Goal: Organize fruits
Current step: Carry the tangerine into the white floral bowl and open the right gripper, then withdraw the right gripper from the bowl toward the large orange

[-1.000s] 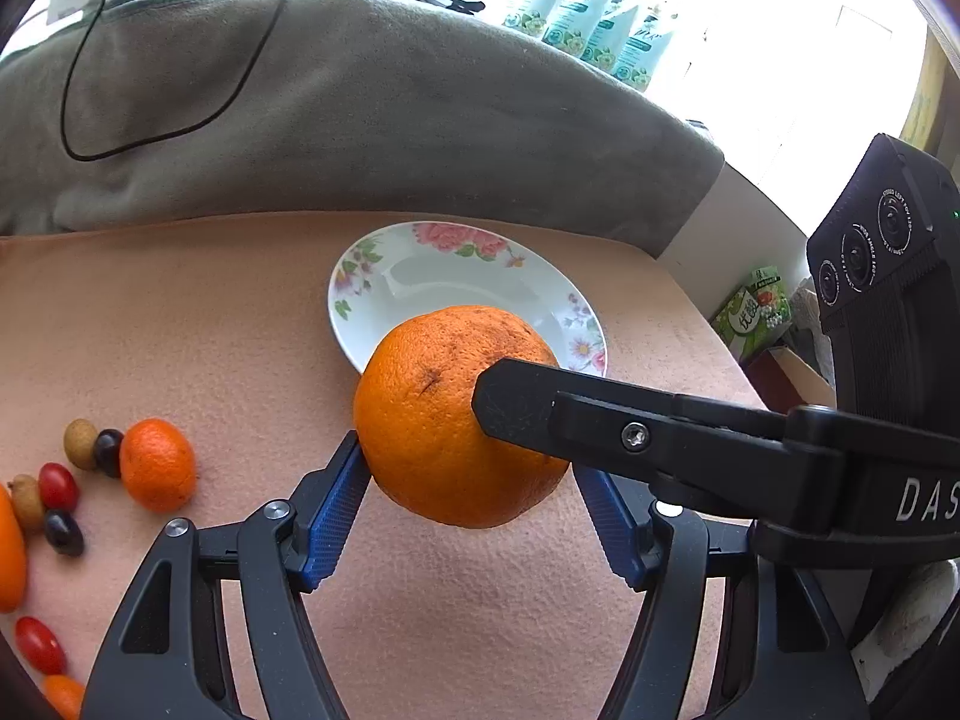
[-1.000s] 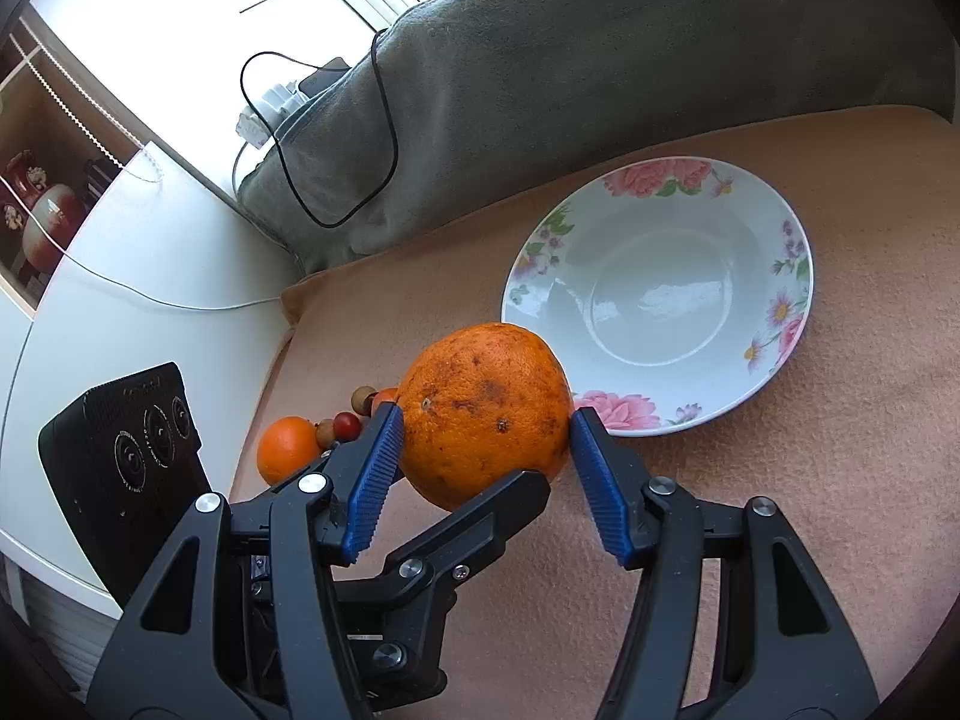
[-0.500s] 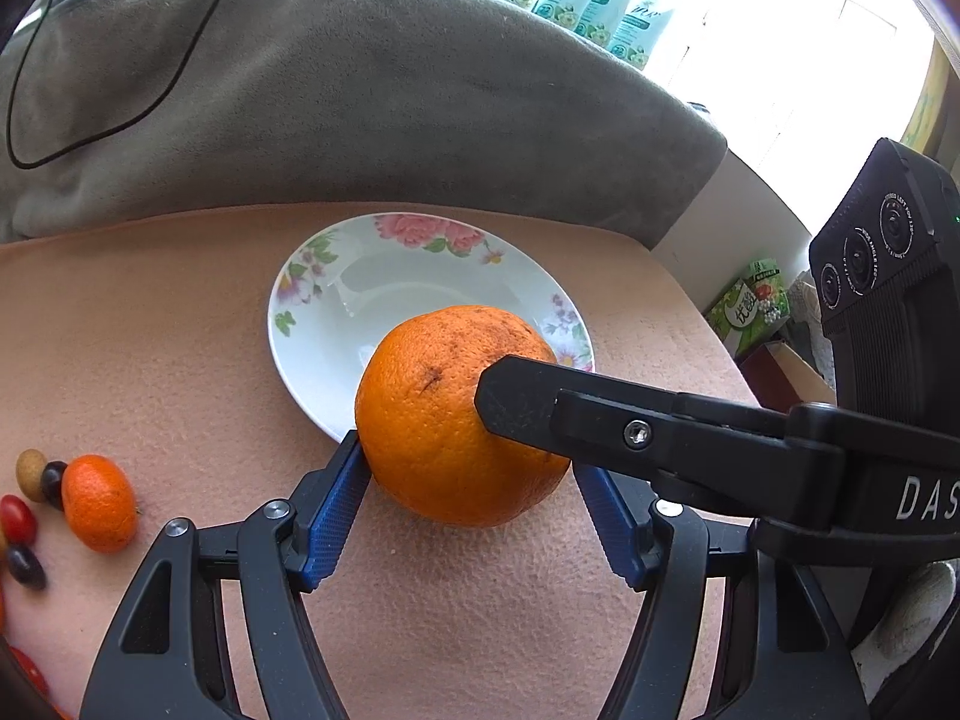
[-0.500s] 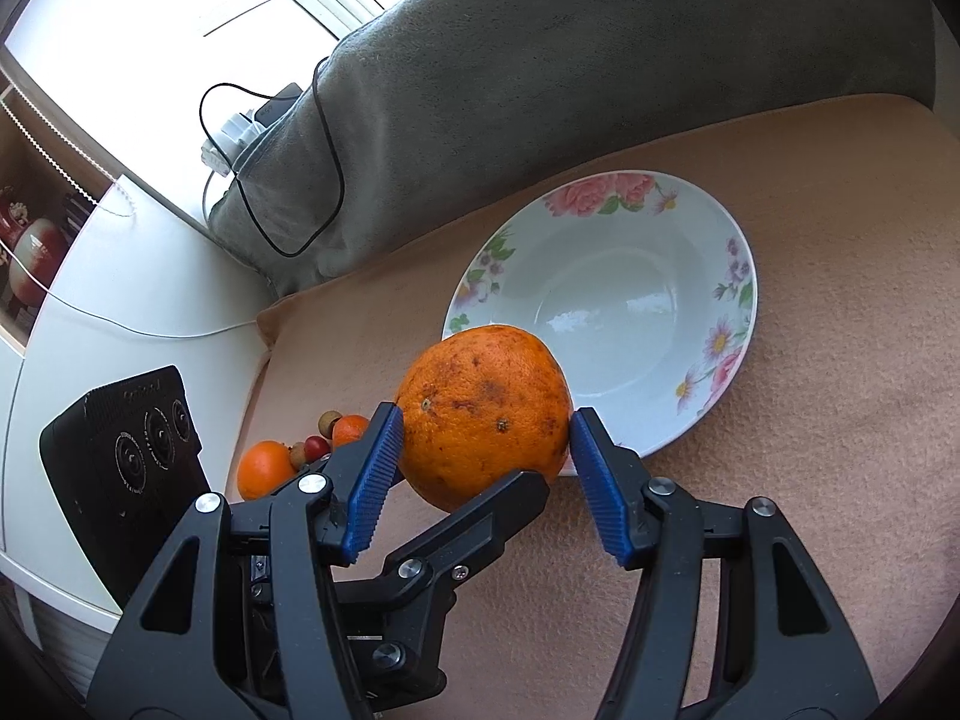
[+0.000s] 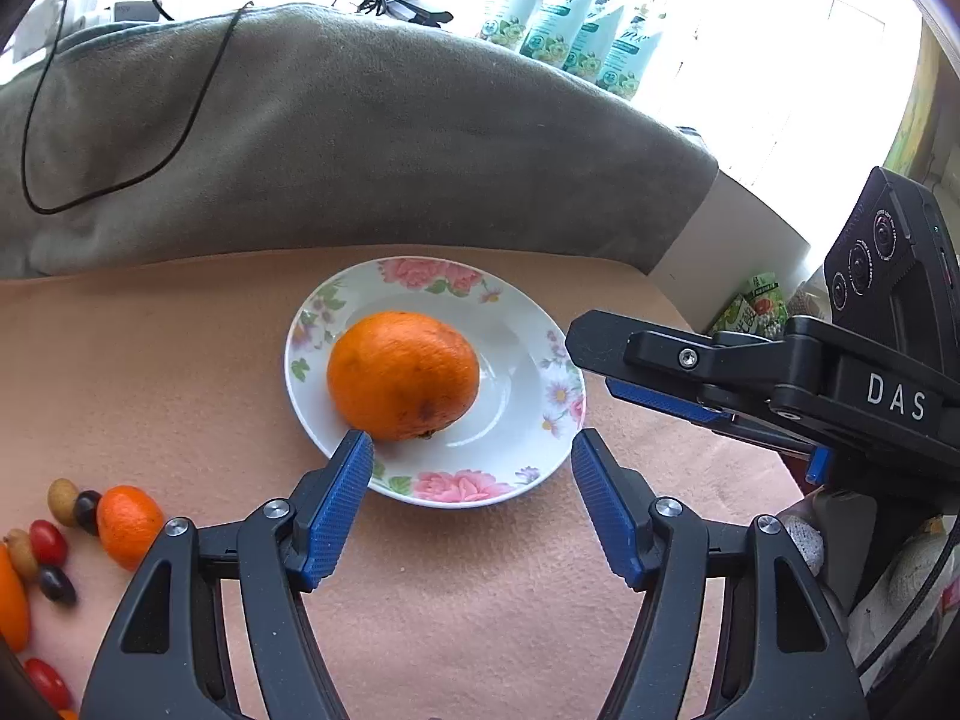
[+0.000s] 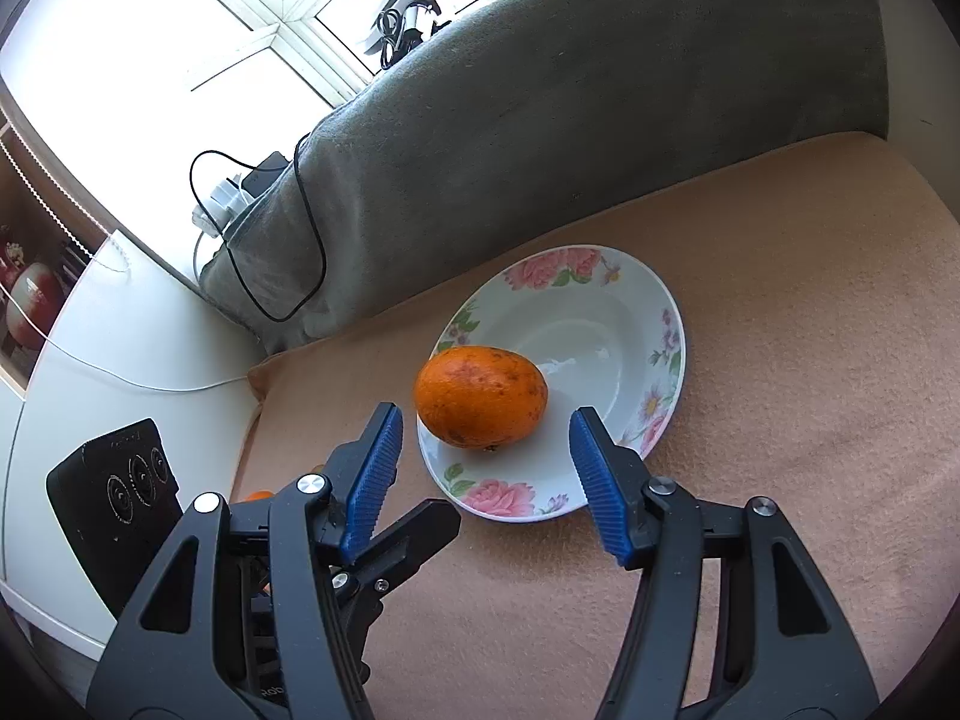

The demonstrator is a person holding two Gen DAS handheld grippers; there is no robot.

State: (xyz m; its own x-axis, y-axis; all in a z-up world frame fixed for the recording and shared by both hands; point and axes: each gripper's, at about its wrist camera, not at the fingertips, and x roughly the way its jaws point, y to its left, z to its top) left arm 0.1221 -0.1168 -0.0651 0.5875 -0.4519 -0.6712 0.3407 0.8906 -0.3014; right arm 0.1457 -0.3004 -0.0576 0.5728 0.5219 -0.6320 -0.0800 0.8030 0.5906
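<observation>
Since the earlier frame the orange (image 5: 403, 374) has left both hand-held grippers, left (image 5: 471, 501) and right (image 6: 483, 477) now open, and lies in the plate (image 5: 522, 468) at frame centre, where it might roll off the low rim if bumped.

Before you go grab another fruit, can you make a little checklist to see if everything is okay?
1. Big orange sits in the flowered plate: ok.
2. Left gripper open and holding nothing: ok.
3. Right gripper open and holding nothing: ok.
4. Both grippers clear of the orange: ok for the right one; cannot tell for the left, whose fingertip looks very close.
5. More fruit waiting: ok, a small orange and little round fruits lie on the cloth to the left.
6. Room left in the plate: ok, its right half is bare.
</observation>
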